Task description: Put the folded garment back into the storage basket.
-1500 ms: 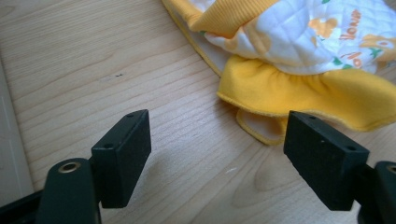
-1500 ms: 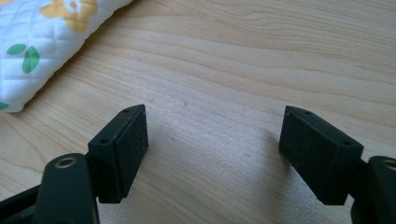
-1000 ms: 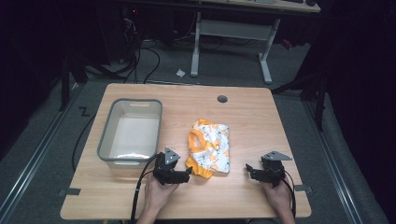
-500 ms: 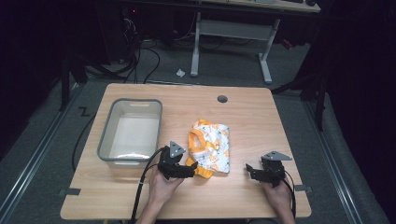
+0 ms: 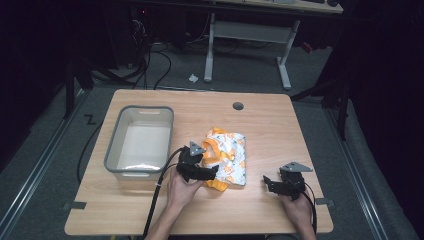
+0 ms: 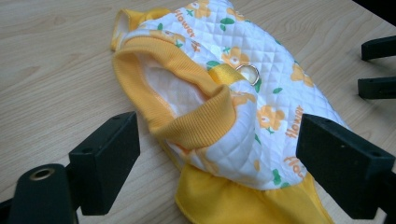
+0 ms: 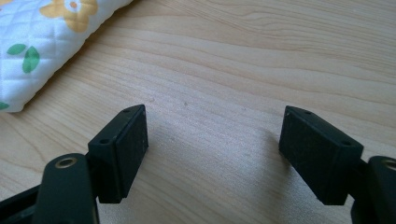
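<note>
The left tool (image 6: pixel 217 154), jaws apart, straddles the quilted garment (image 6: pixel 243 93); the right tool (image 7: pixel 212 144) sits spread apart right of that garment.

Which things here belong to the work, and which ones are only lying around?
Belong to the work:
- garment, white and yellow with flower print
- left gripper, open around its yellow collar
- right gripper, open over bare table

Only lying around:
- grey bin, beside the garment
- table
</note>
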The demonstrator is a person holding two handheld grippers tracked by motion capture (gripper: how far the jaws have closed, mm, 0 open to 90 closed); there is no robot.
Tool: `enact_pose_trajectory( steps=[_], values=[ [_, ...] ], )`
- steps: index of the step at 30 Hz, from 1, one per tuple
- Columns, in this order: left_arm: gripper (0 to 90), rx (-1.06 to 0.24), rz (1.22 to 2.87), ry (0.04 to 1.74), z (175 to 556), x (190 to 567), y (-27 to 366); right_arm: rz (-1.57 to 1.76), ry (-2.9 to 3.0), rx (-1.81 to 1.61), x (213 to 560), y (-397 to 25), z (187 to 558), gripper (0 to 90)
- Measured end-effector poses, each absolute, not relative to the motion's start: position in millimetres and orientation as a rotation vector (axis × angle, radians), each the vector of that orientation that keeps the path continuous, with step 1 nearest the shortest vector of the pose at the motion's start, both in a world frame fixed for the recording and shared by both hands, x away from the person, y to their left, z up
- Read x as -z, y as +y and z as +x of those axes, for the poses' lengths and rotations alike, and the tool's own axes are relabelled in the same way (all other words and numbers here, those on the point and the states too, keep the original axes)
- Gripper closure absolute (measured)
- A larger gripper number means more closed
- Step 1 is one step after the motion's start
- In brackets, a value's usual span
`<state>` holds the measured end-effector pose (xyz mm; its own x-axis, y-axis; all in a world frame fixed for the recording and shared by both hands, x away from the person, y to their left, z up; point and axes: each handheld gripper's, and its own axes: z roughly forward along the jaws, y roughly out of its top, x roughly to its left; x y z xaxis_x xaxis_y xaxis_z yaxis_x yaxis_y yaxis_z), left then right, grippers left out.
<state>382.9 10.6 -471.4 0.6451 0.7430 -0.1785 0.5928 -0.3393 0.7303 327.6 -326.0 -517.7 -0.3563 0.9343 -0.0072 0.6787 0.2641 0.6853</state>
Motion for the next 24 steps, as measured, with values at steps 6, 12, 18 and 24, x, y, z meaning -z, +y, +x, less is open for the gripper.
enact_pose_trajectory(
  steps=[6,12,18,24],
  values=[
    [7.2,-0.246,2.053,1.052,391,469,5,1.462,2.129,-0.837,518,-326,328,24.1],
    [5.7,-0.252,2.068,1.058,399,469,-1,1.462,2.129,-0.836,518,-326,328,24.1],
    [5.1,-0.238,2.082,1.077,409,475,-8,1.462,2.129,-0.837,518,-326,328,24.1],
    [4.3,-0.218,2.089,1.117,421,485,-15,1.460,2.129,-0.838,518,-326,328,24.1]
  ],
)
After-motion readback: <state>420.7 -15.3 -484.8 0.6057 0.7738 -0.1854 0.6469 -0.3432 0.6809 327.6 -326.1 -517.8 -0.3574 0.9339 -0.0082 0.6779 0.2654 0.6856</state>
